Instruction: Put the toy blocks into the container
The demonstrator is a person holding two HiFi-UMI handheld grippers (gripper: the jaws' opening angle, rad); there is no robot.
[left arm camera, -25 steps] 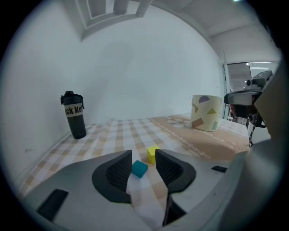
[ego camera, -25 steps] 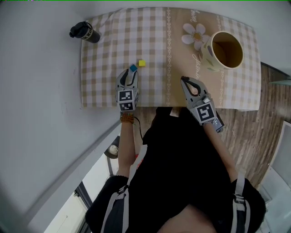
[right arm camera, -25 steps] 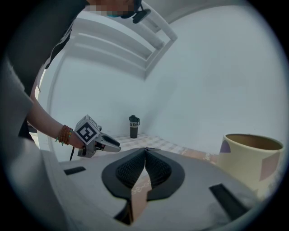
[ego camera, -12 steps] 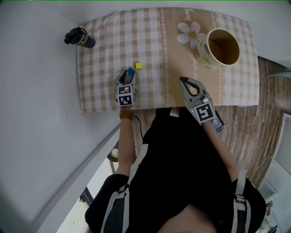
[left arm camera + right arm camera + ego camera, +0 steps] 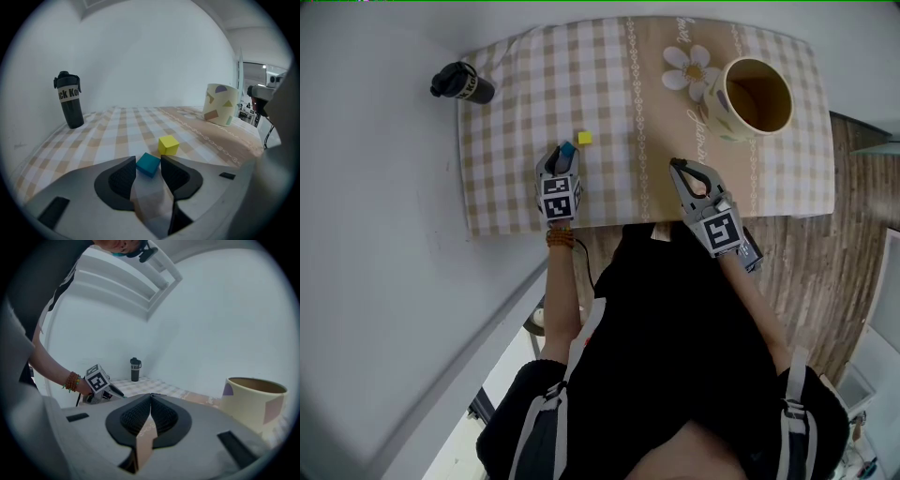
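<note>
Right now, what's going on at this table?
A person holds a tool in each hand. The left tool has just been closing its jaws around the blue block on the table, not clearly gripping yet. The yellow block lies just beyond. The right tool is shut and empty; the cup stands far right.

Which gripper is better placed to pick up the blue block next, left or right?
Left. The left gripper has the blue block between its jaw tips, and the jaws have just been closing. The right gripper is shut, empty and well aside from the block.
</note>
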